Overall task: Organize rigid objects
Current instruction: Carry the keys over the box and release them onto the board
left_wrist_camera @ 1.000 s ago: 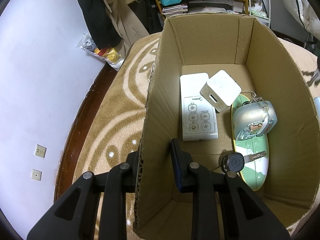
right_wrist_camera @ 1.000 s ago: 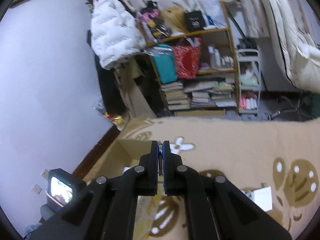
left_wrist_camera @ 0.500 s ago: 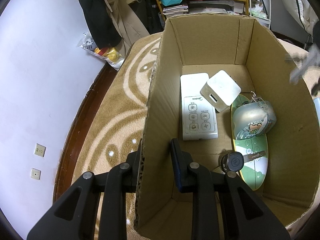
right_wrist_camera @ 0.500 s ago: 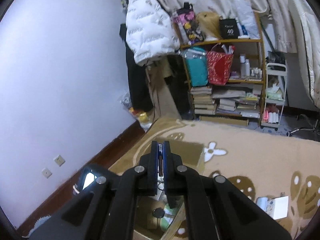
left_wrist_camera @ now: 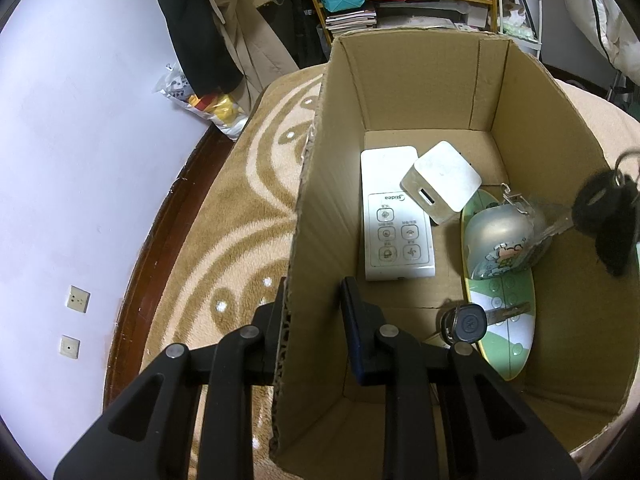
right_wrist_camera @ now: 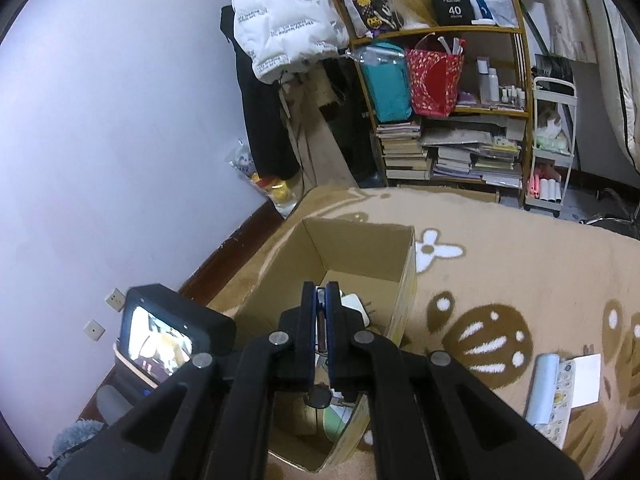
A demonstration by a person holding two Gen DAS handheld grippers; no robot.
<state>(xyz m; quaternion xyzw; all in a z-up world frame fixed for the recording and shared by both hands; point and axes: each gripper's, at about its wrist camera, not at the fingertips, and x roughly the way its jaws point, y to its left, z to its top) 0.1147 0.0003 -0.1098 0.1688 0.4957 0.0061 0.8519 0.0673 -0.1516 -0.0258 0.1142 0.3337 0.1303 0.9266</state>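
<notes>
Beige carpet (right_wrist_camera: 520,272) with brown and white patterns covers the floor, and one open cardboard box (left_wrist_camera: 420,92) stands on it near the wall. The left hand-held gripper (left_wrist_camera: 314,312) straddles the box's near-left wall, one finger outside and one inside, its jaws set apart around the cardboard; whether they press it I cannot tell. Inside the box lie five things: one white remote (left_wrist_camera: 394,216), one white cube charger (left_wrist_camera: 442,180) leaning on the remote's far right corner, one green oval board (left_wrist_camera: 504,320), one silver keychain case (left_wrist_camera: 502,244) resting on the board, and one black-headed key (left_wrist_camera: 466,322) at the board's near end. The right hand-held gripper (right_wrist_camera: 320,308) hangs above the box's right side, its jaws clenched on what looks like a bunch of keys (left_wrist_camera: 600,204), blurred in the left view. Right of the box, well apart, one pale blue roll (right_wrist_camera: 542,388) and one white card (right_wrist_camera: 578,380) lie on the carpet.
</notes>
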